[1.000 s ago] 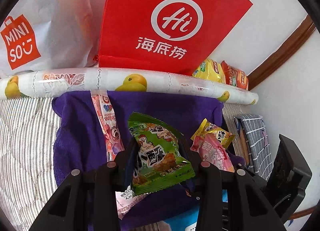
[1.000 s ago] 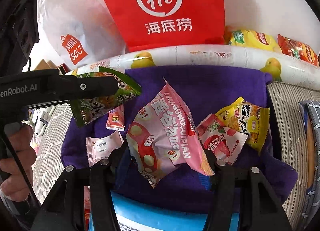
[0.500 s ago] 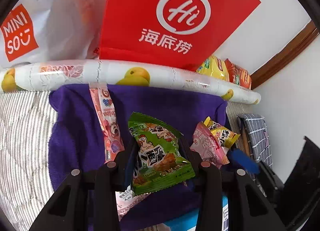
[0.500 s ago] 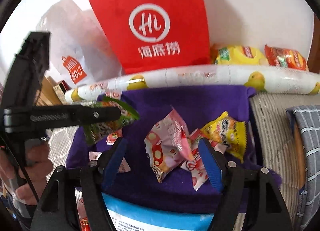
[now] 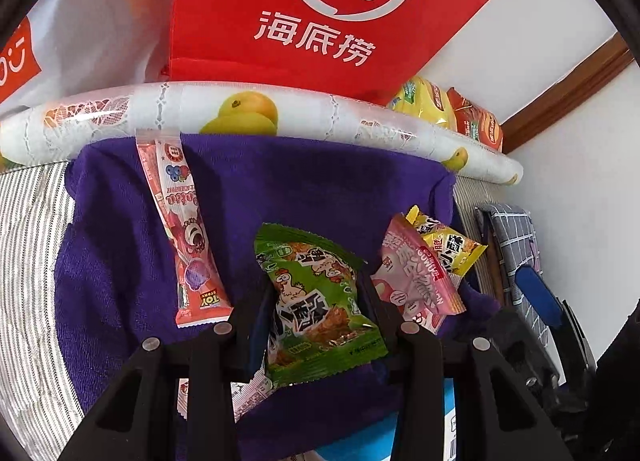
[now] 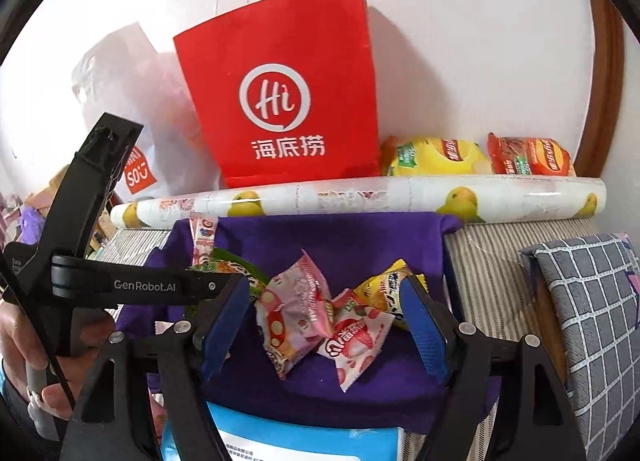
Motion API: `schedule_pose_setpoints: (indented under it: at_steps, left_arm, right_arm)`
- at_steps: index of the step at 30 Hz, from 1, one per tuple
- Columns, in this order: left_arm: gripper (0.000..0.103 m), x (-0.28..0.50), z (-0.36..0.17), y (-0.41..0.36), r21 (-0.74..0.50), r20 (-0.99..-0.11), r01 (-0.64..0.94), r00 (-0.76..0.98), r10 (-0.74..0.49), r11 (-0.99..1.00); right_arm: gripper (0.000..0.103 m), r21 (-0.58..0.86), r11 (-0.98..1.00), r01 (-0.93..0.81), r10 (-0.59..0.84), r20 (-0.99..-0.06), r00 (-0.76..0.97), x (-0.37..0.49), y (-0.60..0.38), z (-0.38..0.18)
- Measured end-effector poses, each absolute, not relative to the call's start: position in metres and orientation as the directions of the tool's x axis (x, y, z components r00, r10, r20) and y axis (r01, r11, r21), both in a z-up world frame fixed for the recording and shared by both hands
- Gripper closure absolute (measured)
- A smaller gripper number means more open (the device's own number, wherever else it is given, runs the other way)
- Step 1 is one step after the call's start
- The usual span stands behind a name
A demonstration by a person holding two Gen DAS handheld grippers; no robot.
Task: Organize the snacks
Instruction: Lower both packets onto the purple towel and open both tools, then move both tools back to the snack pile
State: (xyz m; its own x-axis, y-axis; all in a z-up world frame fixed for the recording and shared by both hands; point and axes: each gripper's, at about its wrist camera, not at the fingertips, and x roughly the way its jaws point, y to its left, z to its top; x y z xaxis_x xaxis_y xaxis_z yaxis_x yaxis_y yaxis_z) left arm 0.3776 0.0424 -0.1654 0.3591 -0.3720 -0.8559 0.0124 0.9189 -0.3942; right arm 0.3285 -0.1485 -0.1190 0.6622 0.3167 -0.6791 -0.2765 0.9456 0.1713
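A green chicken-print packet [image 5: 320, 305] is clenched in the left gripper [image 5: 316, 313]; the right gripper [image 6: 324, 325], opening and empty, is held above the pink packets [image 6: 296, 313] heaped near the purple towel's [image 6: 320, 233] right edge; sorting is judged barely begun.

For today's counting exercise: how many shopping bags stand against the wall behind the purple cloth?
2. The red paper bag stands centred behind the fruit-print roll; the white plastic bag leans at its left. Others may be hidden behind them.
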Motion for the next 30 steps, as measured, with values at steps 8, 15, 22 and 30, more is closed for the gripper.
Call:
schedule_pose_setpoints:
  at_steps: [8,15,22,30]
  left_arm:
    - [0.065,0.378,-0.167,0.044,-0.415,-0.847,0.012,0.360,-0.391,0.910]
    - [0.042,0.377,-0.159,0.048,-0.414,-0.843,0.009,0.373,-0.387,0.910]
    - [0.039,0.369,-0.133,0.057,-0.418,-0.815,0.017,0.434,-0.383,0.908]
    - [0.039,0.352,-0.100,0.061,-0.421,-0.787,0.049,0.477,-0.391,0.906]
  right_arm:
    - [0.026,0.193,0.957,-0.216,0.290,-0.655,0.698,0.329,-0.163,-0.121]
    - [0.026,0.196,0.957,-0.214,0.290,-0.655,0.697,0.329,-0.163,-0.123]
    - [0.026,0.187,0.954,-0.236,0.300,-0.641,0.706,0.321,-0.160,-0.110]
    - [0.026,0.166,0.962,-0.218,0.273,-0.658,0.701,0.276,-0.169,-0.087]
